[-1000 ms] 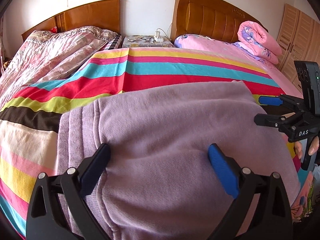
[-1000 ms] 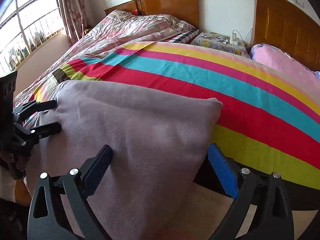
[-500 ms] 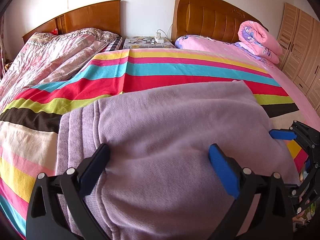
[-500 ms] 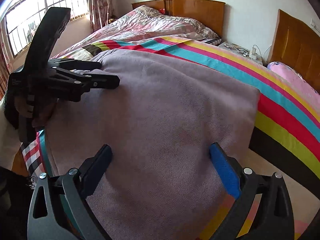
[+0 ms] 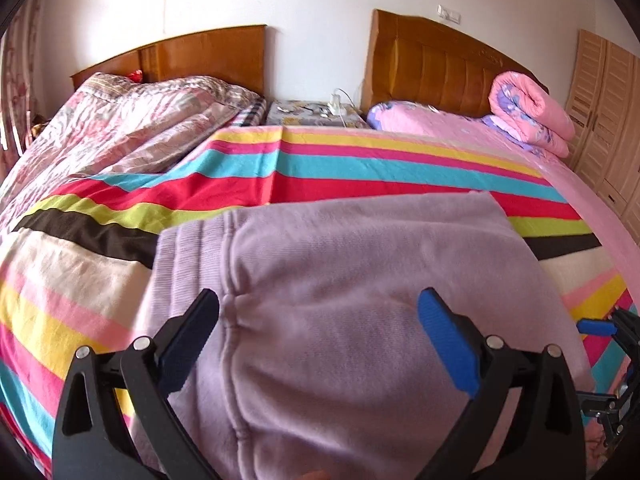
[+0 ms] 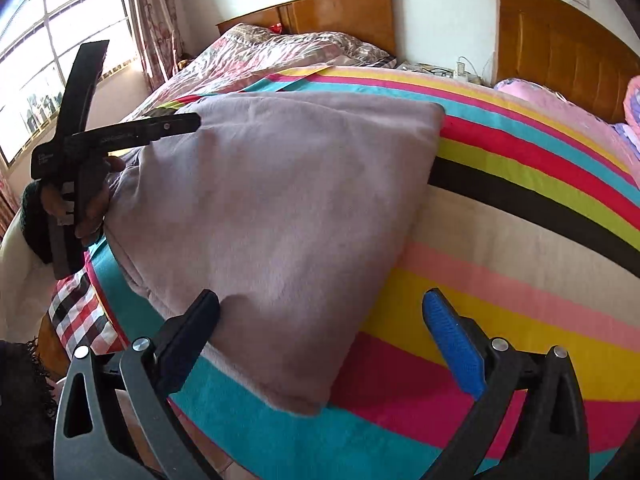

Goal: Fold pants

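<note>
Pants (image 5: 360, 300) folded flat on striped blanket (image 5: 360, 168), at near edge of bed, waistband end to left in left wrist view. Left gripper (image 5: 320, 328) over pants near waistband, fingers spread wide either side of seam. Right gripper (image 6: 320, 320) at near corner of pants in right wrist view, fingers wide apart, left finger over fabric edge, right finger over blanket. Quilt (image 5: 132, 128) far left, beside blanket. Nightstand (image 5: 312, 114) far centre, between two headboards (image 5: 200, 56). Rolled bedding (image 5: 528, 112) far right on second bed. Wardrobe (image 5: 604, 120) at right edge. Window (image 6: 60, 52) far left in right wrist view.
</note>
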`<state>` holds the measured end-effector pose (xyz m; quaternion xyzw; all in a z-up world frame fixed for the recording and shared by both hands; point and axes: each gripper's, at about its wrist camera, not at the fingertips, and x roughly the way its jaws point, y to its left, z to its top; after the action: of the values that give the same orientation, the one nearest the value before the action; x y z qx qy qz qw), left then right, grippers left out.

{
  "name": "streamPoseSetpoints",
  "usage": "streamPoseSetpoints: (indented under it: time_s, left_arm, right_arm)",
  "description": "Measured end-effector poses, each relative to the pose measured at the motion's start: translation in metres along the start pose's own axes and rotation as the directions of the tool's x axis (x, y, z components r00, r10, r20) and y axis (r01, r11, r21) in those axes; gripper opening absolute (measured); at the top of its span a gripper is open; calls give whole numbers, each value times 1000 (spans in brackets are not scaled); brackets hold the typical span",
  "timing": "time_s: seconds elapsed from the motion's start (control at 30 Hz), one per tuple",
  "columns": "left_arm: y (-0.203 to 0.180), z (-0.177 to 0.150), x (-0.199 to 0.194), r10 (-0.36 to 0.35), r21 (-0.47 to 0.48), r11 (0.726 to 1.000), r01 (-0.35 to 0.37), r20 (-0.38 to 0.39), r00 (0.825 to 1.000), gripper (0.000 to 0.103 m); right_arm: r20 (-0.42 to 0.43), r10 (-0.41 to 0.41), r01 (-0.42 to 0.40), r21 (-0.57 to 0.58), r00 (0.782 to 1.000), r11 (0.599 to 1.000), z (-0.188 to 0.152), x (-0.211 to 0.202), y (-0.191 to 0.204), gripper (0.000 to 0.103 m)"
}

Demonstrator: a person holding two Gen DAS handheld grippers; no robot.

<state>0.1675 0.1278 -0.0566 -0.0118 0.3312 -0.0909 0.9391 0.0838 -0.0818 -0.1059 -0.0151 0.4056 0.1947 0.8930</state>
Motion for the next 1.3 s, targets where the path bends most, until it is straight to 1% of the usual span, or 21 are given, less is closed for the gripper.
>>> streamPoseSetpoints:
  time_s: [0.07,0.1,0.13,0.17,0.23,0.27,0.3,0.33,0.37,0.4,0.43,0.5,0.53,0.6,0.7,0.77,0.87,0.9,0.97,1.03,1.3]
  left_arm:
    - [3,-4,-30,21,-54,998,-17,74,997,101]
    - [3,-5,-48,47,-71,997,-39,112,993,101]
    - [2,-6,-67,70,-75,995,-59,154,986,101]
    - [-1,-5,-86,92,-72,994,-79,195,977,102]
    - [-8,1,-123,159,-62,987,-148,269,950,102]
    - [-13,3,-140,193,-59,981,-184,307,932,102]
    - [-18,4,-156,219,-58,975,-213,341,914,102]
    - [-23,4,-169,233,-57,972,-228,366,901,102]
    - [-28,4,-180,230,-54,972,-227,384,894,102]
    - [-33,2,-188,220,-49,975,-218,389,895,102]
    - [-37,0,-194,211,-46,977,-210,388,897,102]
    - [-45,-8,-197,194,-46,981,-191,367,910,102]
    - [-48,-13,-195,188,-51,982,-182,343,920,102]
    - [-55,-24,-188,180,-51,984,-172,303,936,102]
    - [-64,-42,-175,214,-85,976,-198,258,942,102]
    - [-69,-51,-168,208,-91,977,-192,224,952,102]
    - [-77,-67,-163,205,-72,978,-194,204,957,102]
    - [-80,-72,-160,199,-55,980,-191,196,960,102]
    - [-86,-79,-154,179,-18,984,-179,177,968,102]
    - [-88,-81,-151,176,0,984,-179,173,969,102]
    - [-82,-83,-150,174,-17,985,-173,171,970,102]
  right_arm:
    - [19,-41,41,-9,999,999,-10,-21,0,98]
    - [19,-94,95,-32,995,995,-15,-31,2,98]
    - [34,-146,148,-50,989,988,-18,-42,5,98]
    - [62,-168,171,-50,984,984,-21,-55,6,98]
    - [146,-144,147,-9,979,989,-23,-84,4,98]
    - [202,-136,137,11,970,991,-24,-99,7,98]
    - [256,-131,130,21,958,991,-24,-113,10,98]
    - [306,-136,134,26,942,991,-24,-124,15,98]
    - [349,-151,149,30,925,988,-24,-133,20,98]
    - [382,-168,169,32,909,985,-25,-139,27,98]
    - [400,-181,185,28,899,982,-22,-142,32,98]
    - [419,-192,202,21,888,979,-23,-142,43,98]
    - [416,-189,198,22,890,980,-23,-140,46,98]
    - [391,-172,177,23,904,984,-28,-133,52,98]
    - [347,-159,152,49,924,987,-39,-123,54,98]
    - [315,-153,133,83,937,988,-44,-116,52,98]
    - [299,-143,112,117,944,987,-49,-111,50,98]
    - [302,-138,106,121,943,987,-49,-112,49,98]
    - [321,-160,120,139,934,983,-50,-115,48,98]
    - [334,-169,126,146,927,981,-49,-118,48,98]
    - [360,-200,165,126,911,978,-49,-122,53,98]
